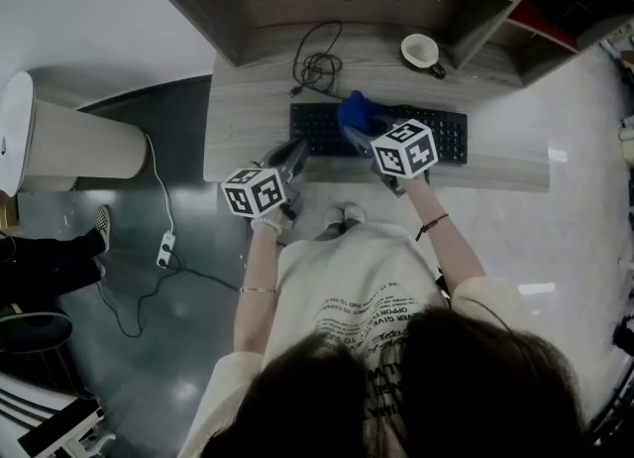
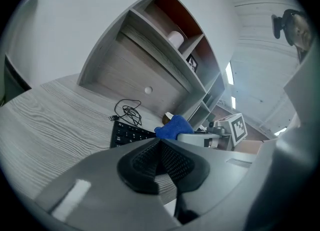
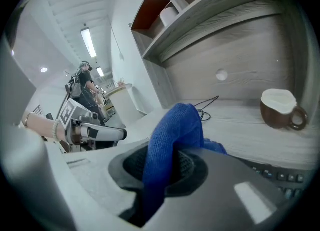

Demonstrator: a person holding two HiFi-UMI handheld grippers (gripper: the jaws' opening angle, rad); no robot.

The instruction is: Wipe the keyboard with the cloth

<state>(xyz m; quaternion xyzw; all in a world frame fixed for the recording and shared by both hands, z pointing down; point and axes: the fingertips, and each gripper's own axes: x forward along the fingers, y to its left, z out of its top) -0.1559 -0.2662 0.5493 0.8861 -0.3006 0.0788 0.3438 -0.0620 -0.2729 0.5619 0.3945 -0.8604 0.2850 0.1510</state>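
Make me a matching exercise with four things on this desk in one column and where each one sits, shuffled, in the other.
Things:
1. blue cloth
2. keyboard
3. mug
4. cable

Places:
A. coiled behind the keyboard's left end
B. clamped in the right tool
C. flat on the desk, under the cloth
D. standing behind the keyboard's right half

Pairs: 1-B, 2-C, 3-D, 4-A

1. fuzzy blue cloth (image 3: pixel 172 135): solid bright blue, no print
2. flat black plastic keyboard (image 1: pixel 446 136): black all over, faint pale key marks
3. wooden desk top (image 1: pixel 248 119): pale grey, streaky grain lines
4. round ceramic mug (image 3: pixel 280 107): brown outside, white up top
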